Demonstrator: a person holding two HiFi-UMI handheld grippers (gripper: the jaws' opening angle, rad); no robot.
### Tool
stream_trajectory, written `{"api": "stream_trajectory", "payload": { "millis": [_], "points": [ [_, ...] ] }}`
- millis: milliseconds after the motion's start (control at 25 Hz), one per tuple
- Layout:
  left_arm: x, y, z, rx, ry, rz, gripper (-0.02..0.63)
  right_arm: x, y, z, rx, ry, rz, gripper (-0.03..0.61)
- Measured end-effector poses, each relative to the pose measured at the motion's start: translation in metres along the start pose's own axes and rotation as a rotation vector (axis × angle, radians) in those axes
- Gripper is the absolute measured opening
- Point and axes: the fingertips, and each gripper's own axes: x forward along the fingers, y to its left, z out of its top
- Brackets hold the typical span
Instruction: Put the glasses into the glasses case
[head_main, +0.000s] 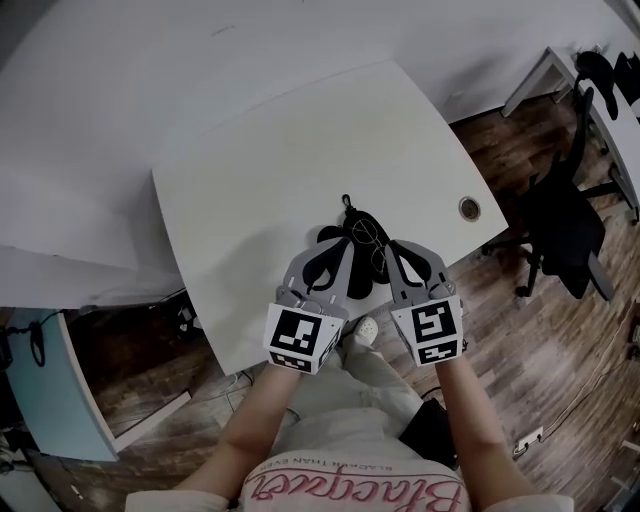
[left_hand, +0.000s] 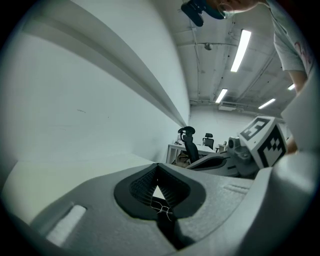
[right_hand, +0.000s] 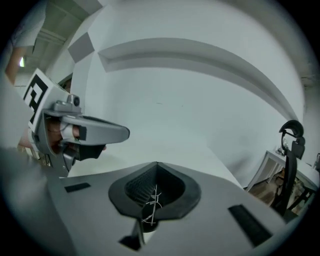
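Left gripper (left_hand: 159, 195) was seen clamped shut on the thin wire frame | right gripper (right_hand: 154, 196) was pinched on it too | glasses (head_main: 371, 236) were held two-handed, probably for level lowering | low centre of frame, just over the black glasses case (head_main: 356, 277) on the white table (head_main: 300, 150)

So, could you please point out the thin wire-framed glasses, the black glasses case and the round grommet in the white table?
thin wire-framed glasses (head_main: 366, 232), head view, on a round lens.
black glasses case (head_main: 332, 238), head view, on its left part.
round grommet (head_main: 469, 208), head view, on its centre.
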Motion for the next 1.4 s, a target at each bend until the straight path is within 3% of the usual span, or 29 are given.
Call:
{"api": "stream_trajectory", "payload": {
  "millis": [360, 840, 1400],
  "points": [
    [-0.01, -0.009, 0.061, 0.061, -0.098, -0.009, 0.002, -0.056, -0.016, 0.063, 0.103, -0.143, -0.008, 0.009],
    [-0.016, -0.021, 0.12, 0.144, -0.224, 0.002, 0.002, -0.085, -0.019, 0.141, 0.056, -0.353, -0.041, 0.009],
    [-0.026, -0.027, 0.164, 0.217, -0.325, 0.013, 0.002, -0.107, -0.03, 0.176, 0.036, -0.462, -0.069, 0.009]
  ]
}}
